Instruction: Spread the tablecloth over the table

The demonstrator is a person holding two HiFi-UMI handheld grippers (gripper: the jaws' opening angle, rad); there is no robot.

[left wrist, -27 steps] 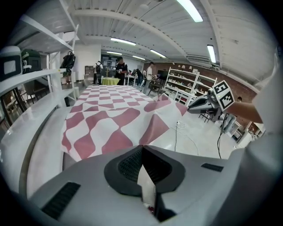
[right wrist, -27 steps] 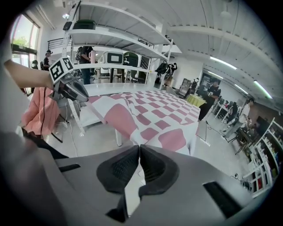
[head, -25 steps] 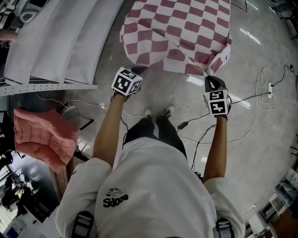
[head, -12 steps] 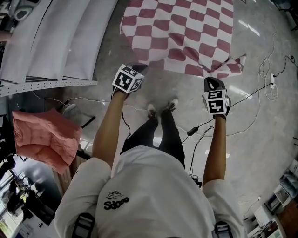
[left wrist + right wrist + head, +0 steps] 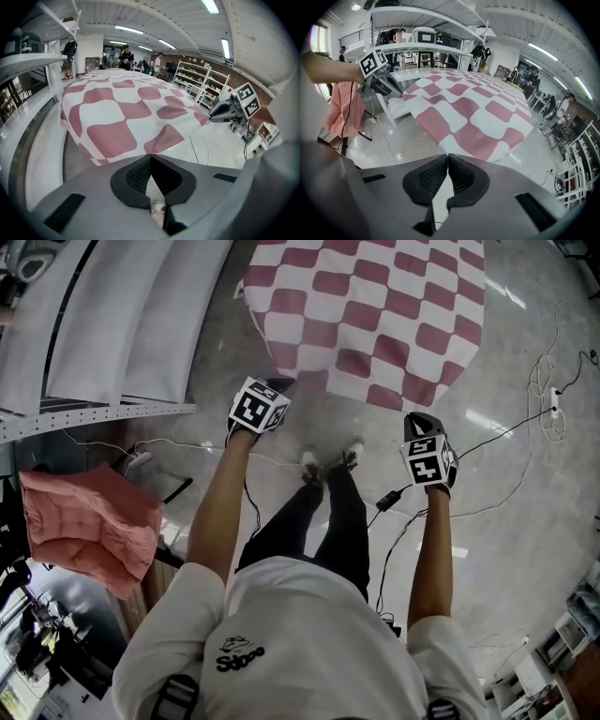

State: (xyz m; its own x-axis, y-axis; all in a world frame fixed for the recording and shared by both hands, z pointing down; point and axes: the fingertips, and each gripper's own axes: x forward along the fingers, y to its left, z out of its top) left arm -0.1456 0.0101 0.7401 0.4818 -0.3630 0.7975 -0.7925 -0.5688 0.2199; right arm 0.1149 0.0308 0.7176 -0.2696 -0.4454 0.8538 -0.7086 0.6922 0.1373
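Between the left jaws: the near hem of the tablecloth [image 5: 122, 108], nipped at the tips of the left gripper [image 5: 150, 157]; the pads were clenched on the fabric.
Between the right jaws: the same hem at its other near corner, caught by the right gripper [image 5: 447, 155]; the pads were likewise clamped, with a pale strip of cloth showing between them.
Cloth: red-and-white checked, drawn taut between the two grippers and spread smoothly ahead of the person; the table itself was hidden beneath it.
Step in hand: judged to be settling the near edge down over the table.
Good practice: both grips should stay firm, with the hands level and well apart so the hem holds its tension. The two corners should descend together. Release should wait until the checks run square to the table and the overhang looks even on both sides.
Writing, markers: each marker cube [image 5: 258, 407] bore black-and-white square codes only, no letters.
Writing, shirt: the white shirt [image 5: 309, 615] carried a small emblem over a script word, too small to read with confidence.
Surroundings: a pink quilted pad [image 5: 89, 526] lay at the left, and cables [image 5: 487, 446] trailed over the glossy floor [image 5: 525, 549].
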